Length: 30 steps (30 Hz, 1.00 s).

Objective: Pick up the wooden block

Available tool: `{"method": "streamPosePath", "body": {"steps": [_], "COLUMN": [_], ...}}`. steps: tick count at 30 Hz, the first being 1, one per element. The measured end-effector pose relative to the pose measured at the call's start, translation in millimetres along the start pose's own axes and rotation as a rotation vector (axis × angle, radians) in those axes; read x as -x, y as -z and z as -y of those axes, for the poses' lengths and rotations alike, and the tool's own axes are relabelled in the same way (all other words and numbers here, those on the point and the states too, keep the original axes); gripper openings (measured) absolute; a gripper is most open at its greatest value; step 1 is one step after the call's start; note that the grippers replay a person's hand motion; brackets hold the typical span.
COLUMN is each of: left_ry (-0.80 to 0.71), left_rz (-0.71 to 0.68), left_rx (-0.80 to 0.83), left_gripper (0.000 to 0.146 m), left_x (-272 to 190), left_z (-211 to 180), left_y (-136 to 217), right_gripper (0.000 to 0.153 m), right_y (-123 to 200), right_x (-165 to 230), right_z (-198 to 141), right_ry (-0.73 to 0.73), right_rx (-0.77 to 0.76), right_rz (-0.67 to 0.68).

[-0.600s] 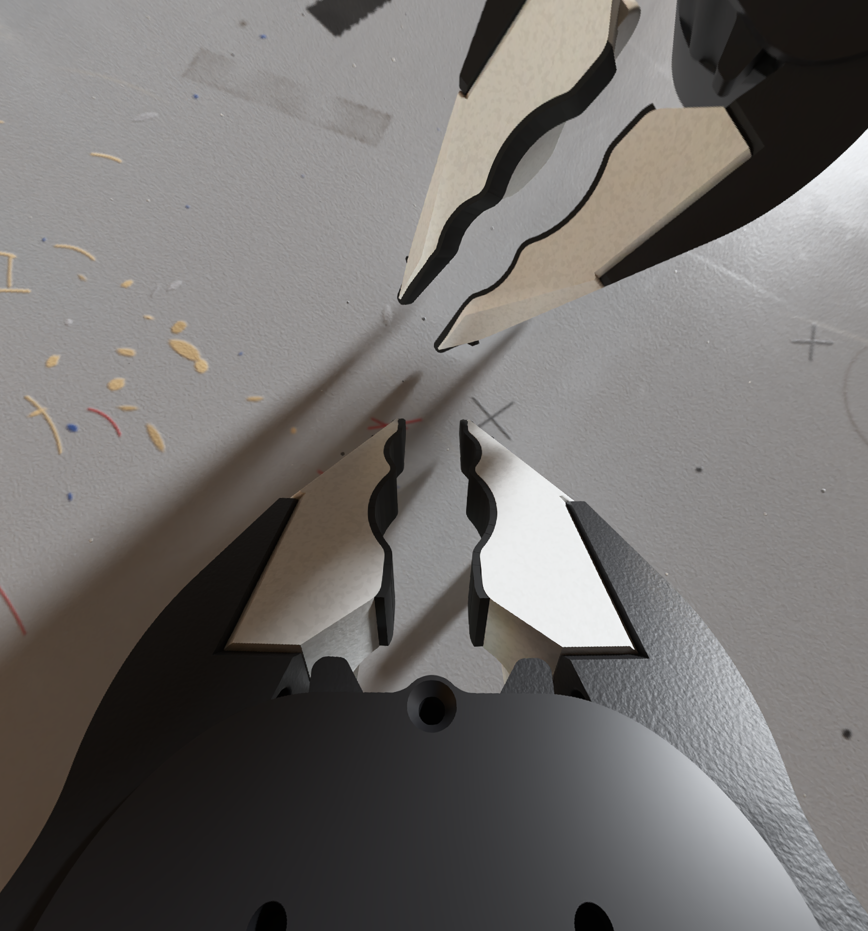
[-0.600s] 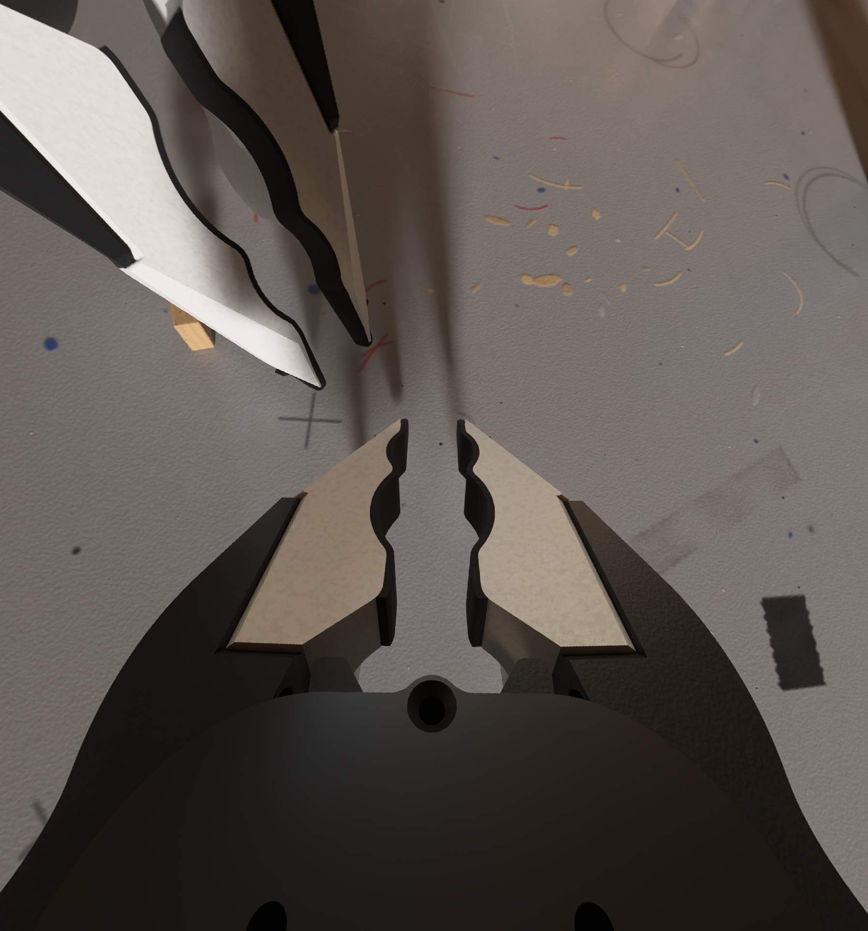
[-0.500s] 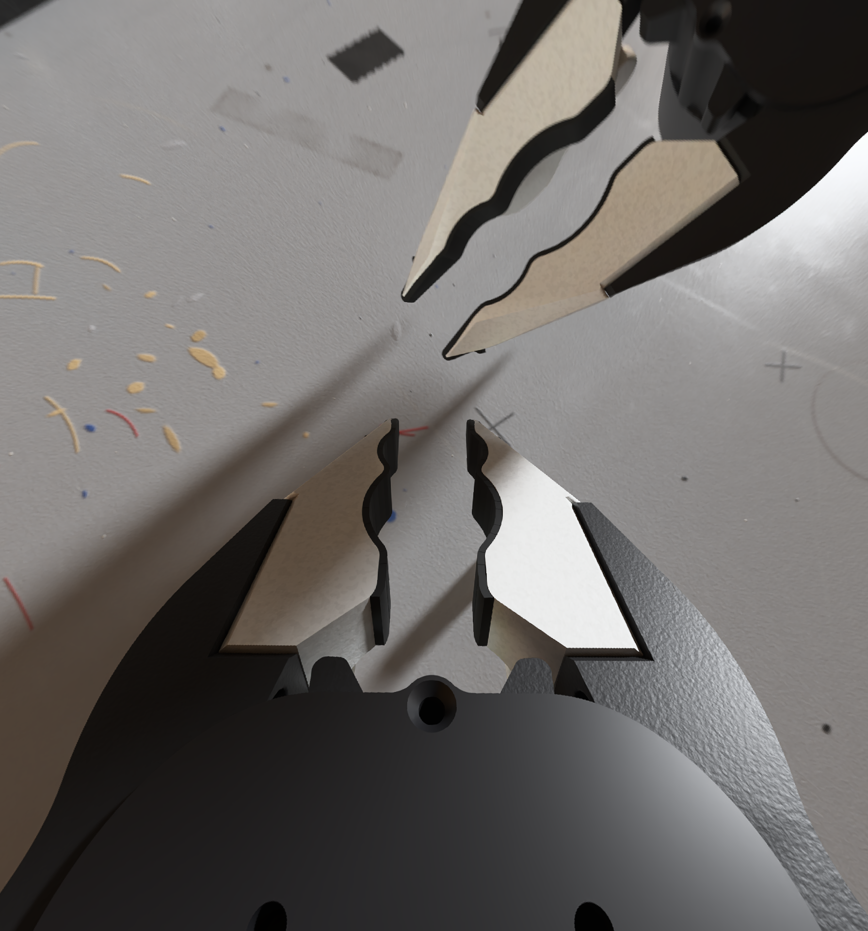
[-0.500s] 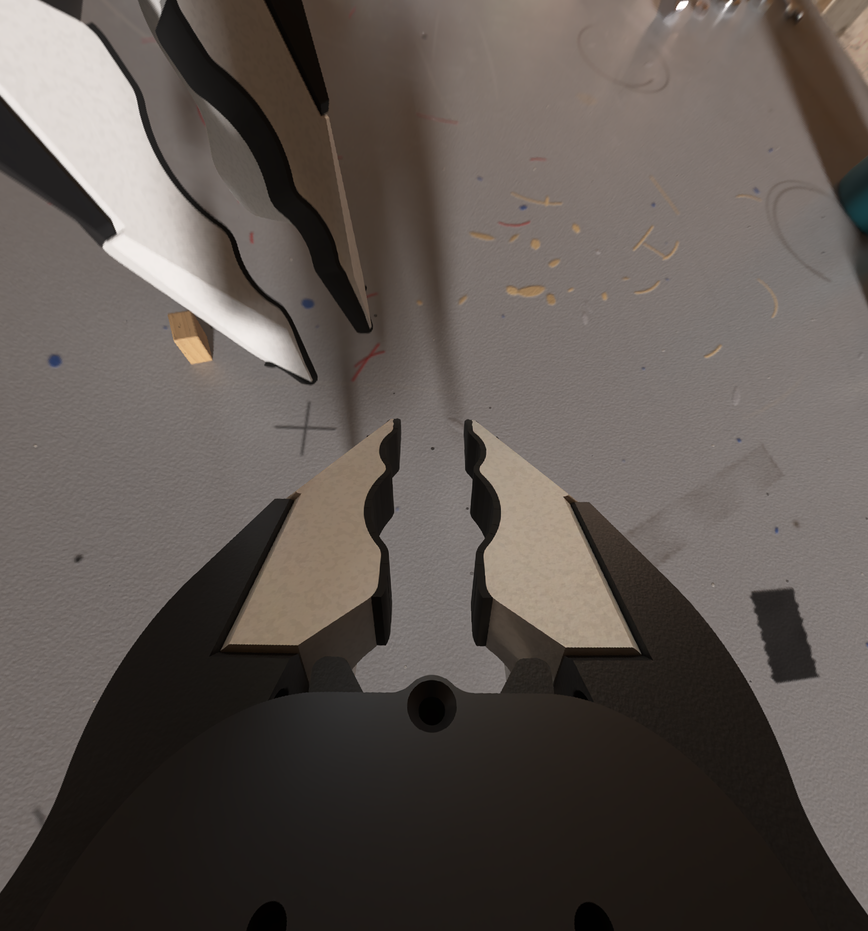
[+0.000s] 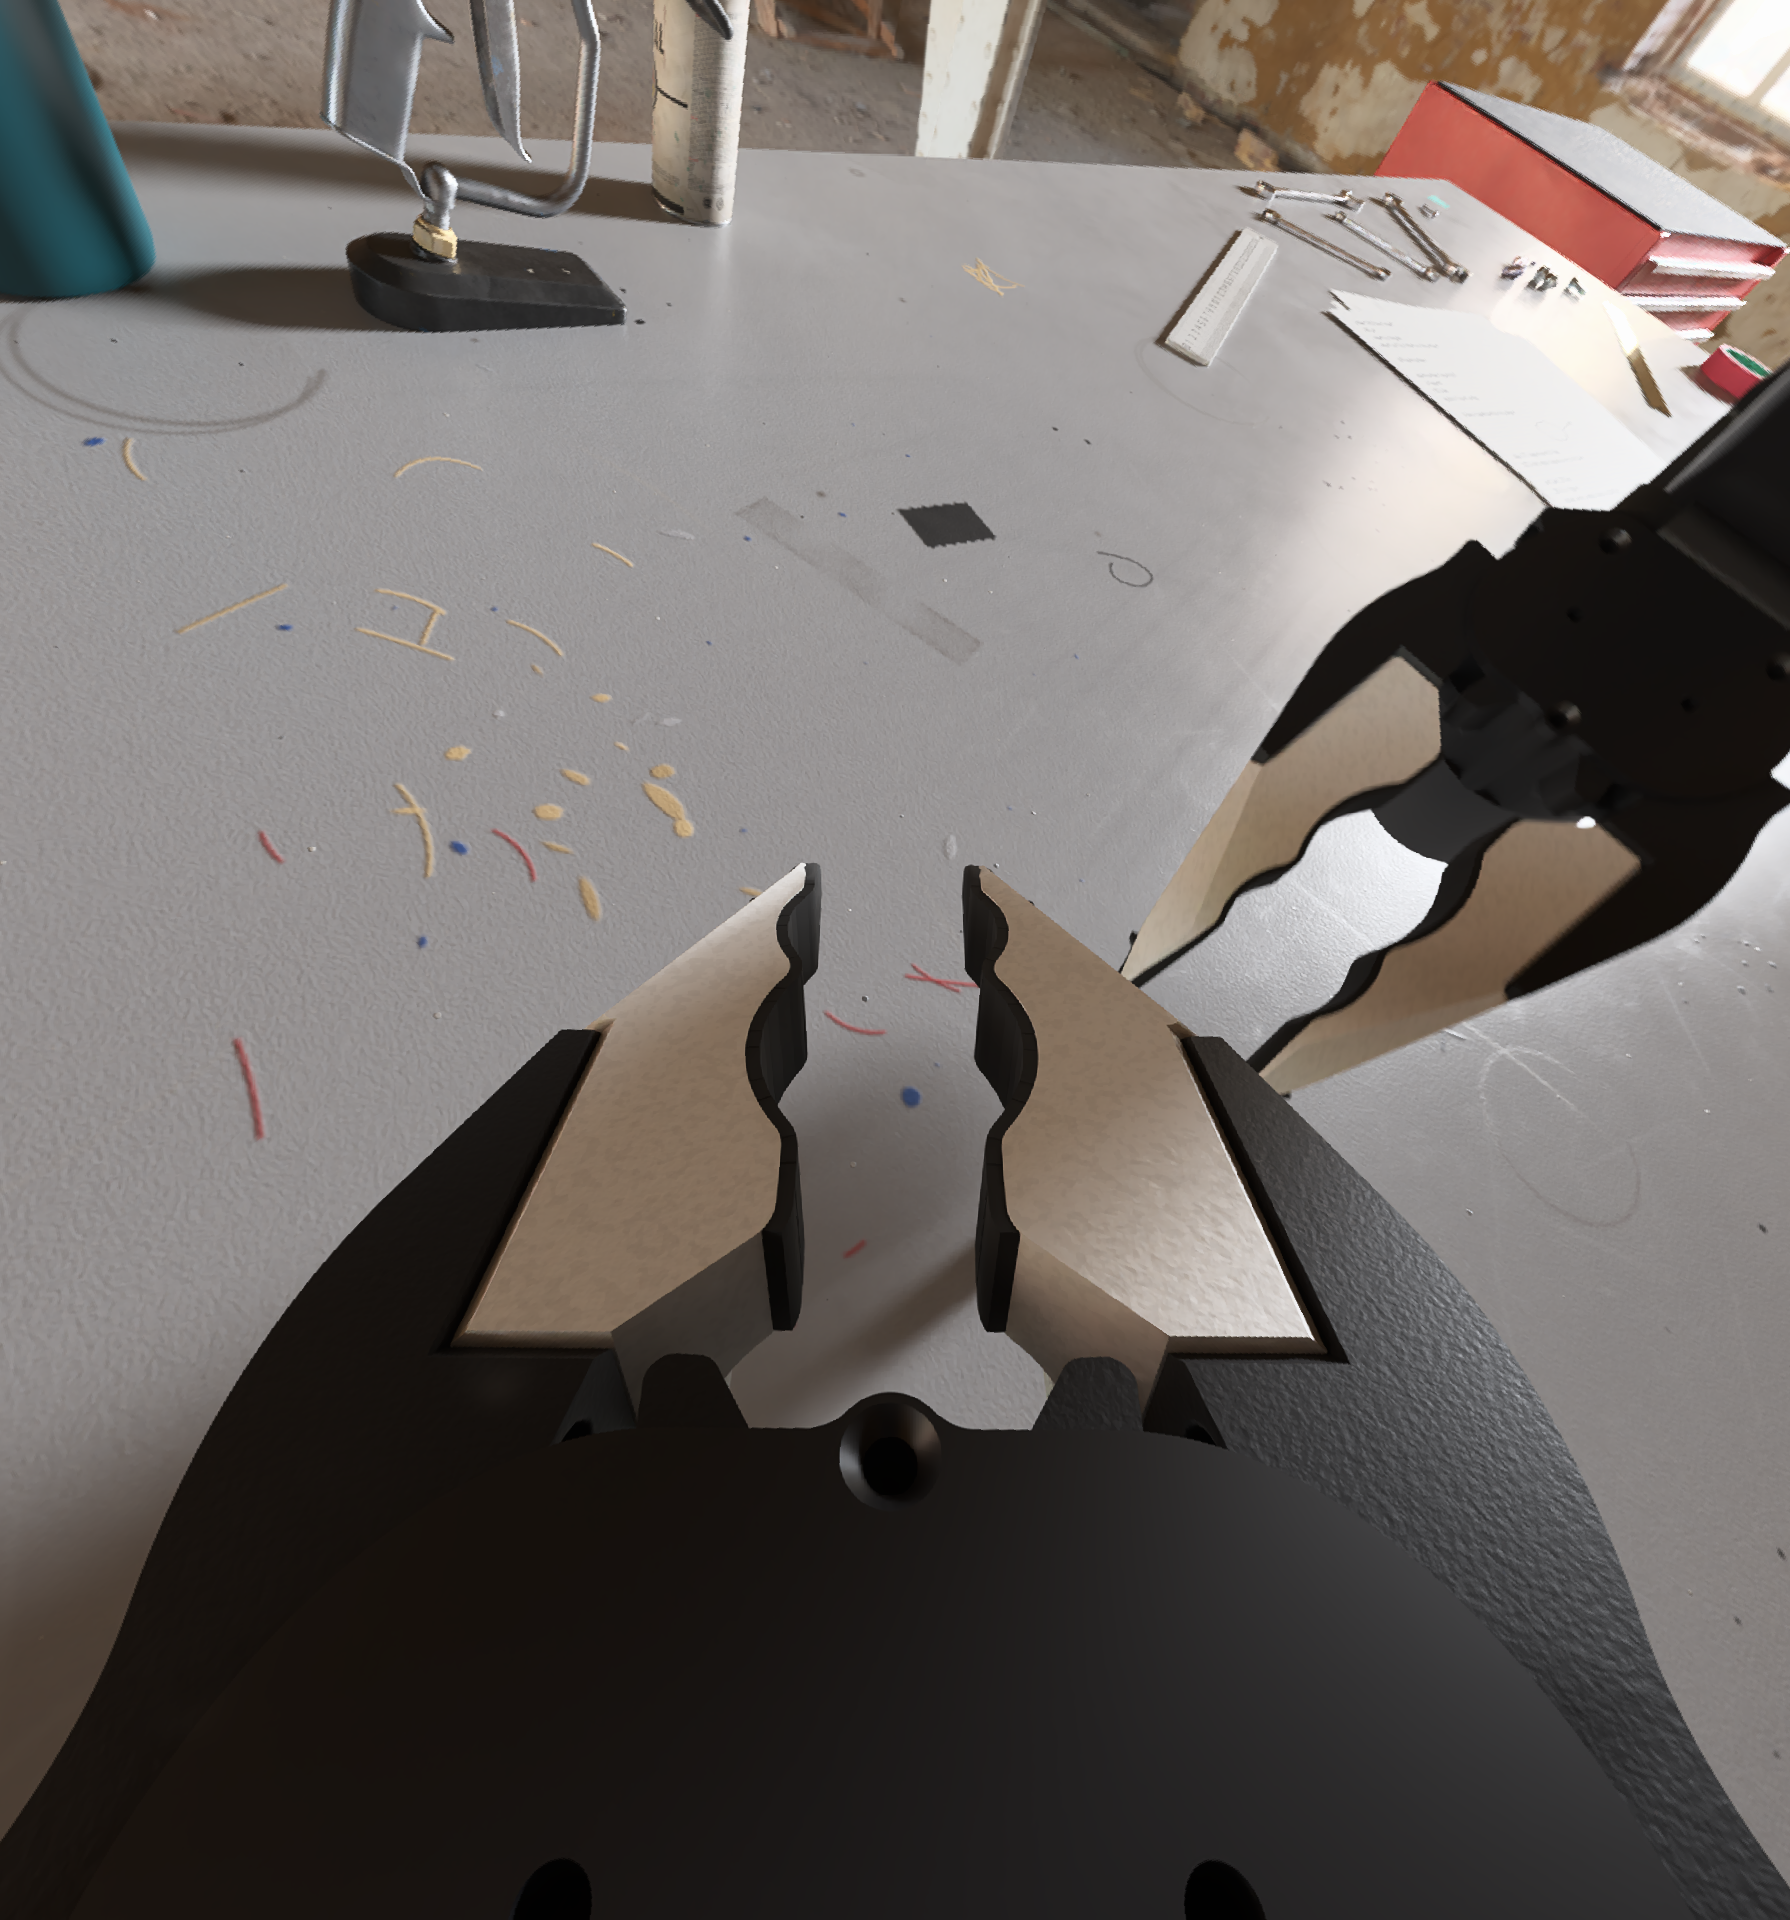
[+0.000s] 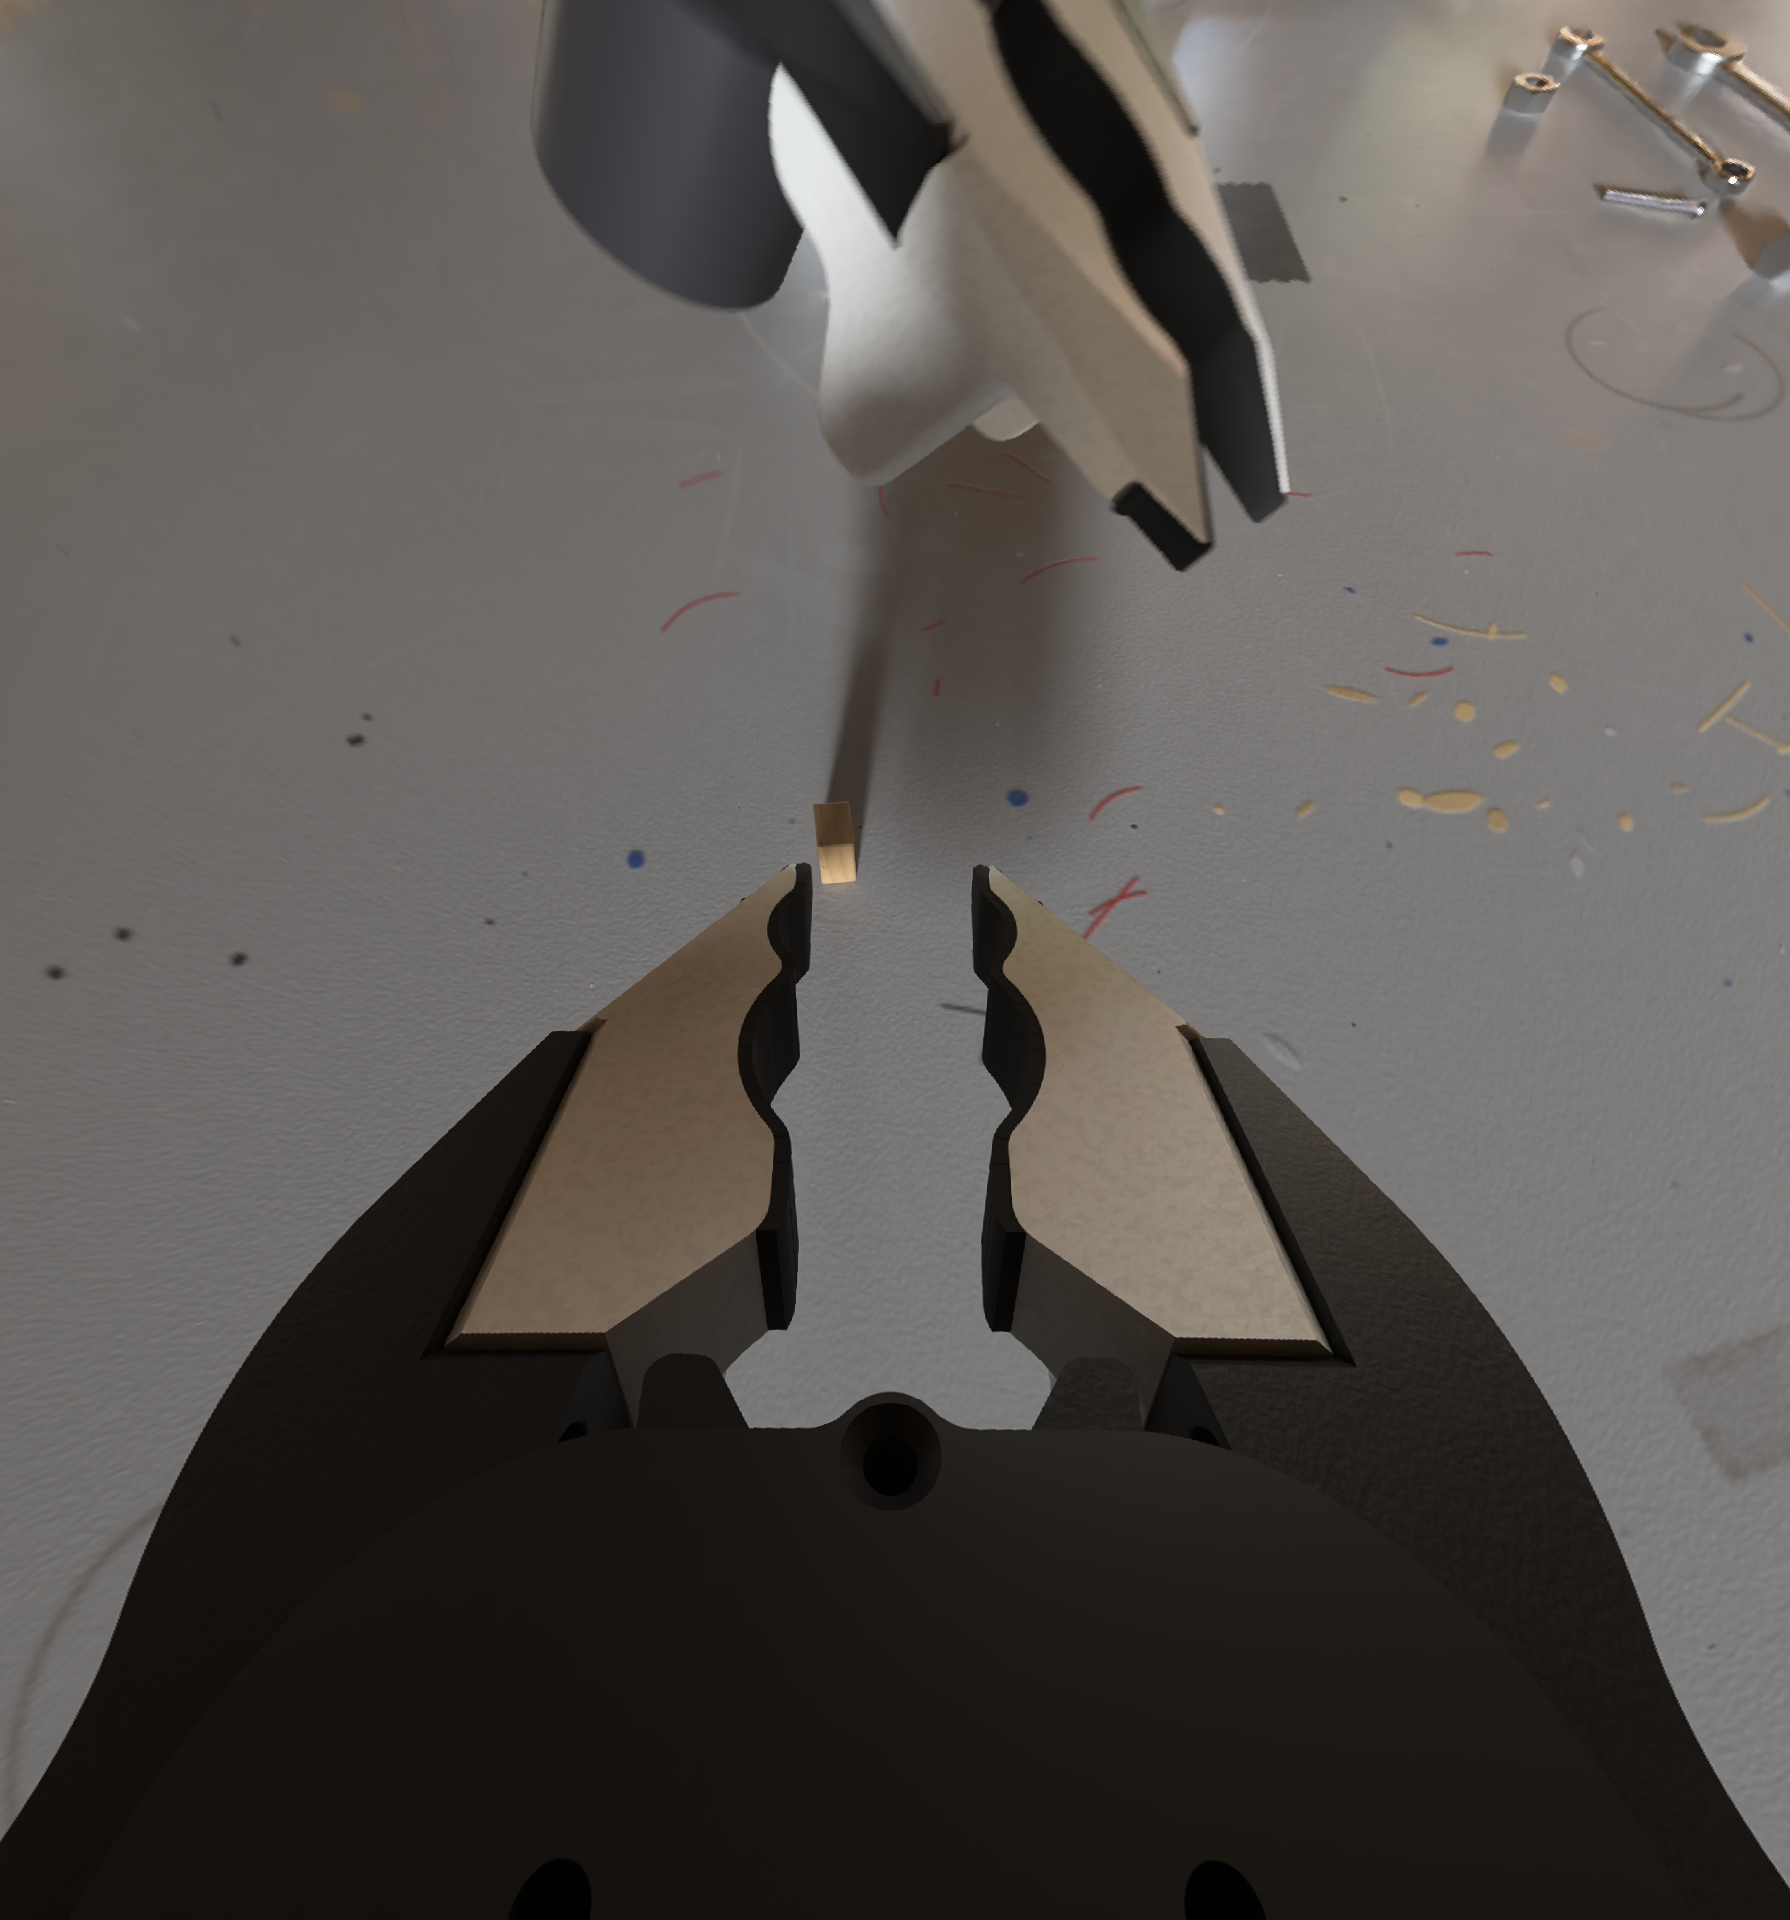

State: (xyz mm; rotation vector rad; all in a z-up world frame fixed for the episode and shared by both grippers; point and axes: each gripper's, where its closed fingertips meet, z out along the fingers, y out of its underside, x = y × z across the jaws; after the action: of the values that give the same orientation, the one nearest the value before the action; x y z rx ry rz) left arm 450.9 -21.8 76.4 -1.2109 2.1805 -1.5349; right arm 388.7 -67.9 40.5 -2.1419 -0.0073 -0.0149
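Observation:
The wooden block (image 6: 835, 844) is a small light-tan piece lying on the grey table (image 6: 351, 1039). It shows only in the right wrist view, just beyond the left fingertip of my right gripper (image 6: 891, 878). That gripper is open and empty, with the block a little left of the gap's centre line. My left gripper (image 5: 891, 883) is open and empty above paint-flecked table. It also shows in the right wrist view (image 6: 1223, 530), hanging above and beyond the block. The right gripper shows open at the right of the left wrist view (image 5: 1205, 1023).
At the table's far side stand a teal object (image 5: 29, 156), a metal clamp on a black base (image 5: 475, 281) and a pale cylinder (image 5: 693, 114). Far right lie a white strip (image 5: 1218, 296), wrenches (image 5: 1390, 234), paper (image 5: 1473, 384) and a red toolbox (image 5: 1587, 197).
The left gripper has tilted up, bringing the far side of the table into view. The right gripper has swung toward the block, which now sits at its fingertips. Both gaps look slightly wider.

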Motion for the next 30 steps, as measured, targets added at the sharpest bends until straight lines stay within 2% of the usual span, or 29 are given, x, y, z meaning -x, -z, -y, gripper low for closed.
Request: {"method": "streamPosePath", "body": {"steps": [3, 9, 23, 28, 30], "left_ry": [-0.017, -0.021, -0.020, -0.020, -0.027], "left_rz": [0.020, 0.028, 0.019, 0.014, 0.018], "left_rx": [-0.001, 0.015, 0.002, -0.002, -0.002], "left_gripper": [0.027, 0.027, 0.028, 0.028, 0.028], "left_x": [1, 4, 2, 2, 1], "left_z": [0, -4, -2, -1, 0], "left_y": [-1, -3, -2, -1, -1], "right_gripper": [0.030, 0.032, 0.016, 0.016, 0.010], "right_y": [-14, -35, -36, -41, -42], "right_x": [6, 12, 18, 16, 14], "right_z": [-1, -12, -13, -10, -10], "right_ry": [0.074, 0.073, 0.133, 0.115, 0.118], "right_rx": [0.051, 0.198, 0.201, 0.196, 0.197], "right_rz": [-0.002, 0.110, 0.118, 0.093, 0.075]}}
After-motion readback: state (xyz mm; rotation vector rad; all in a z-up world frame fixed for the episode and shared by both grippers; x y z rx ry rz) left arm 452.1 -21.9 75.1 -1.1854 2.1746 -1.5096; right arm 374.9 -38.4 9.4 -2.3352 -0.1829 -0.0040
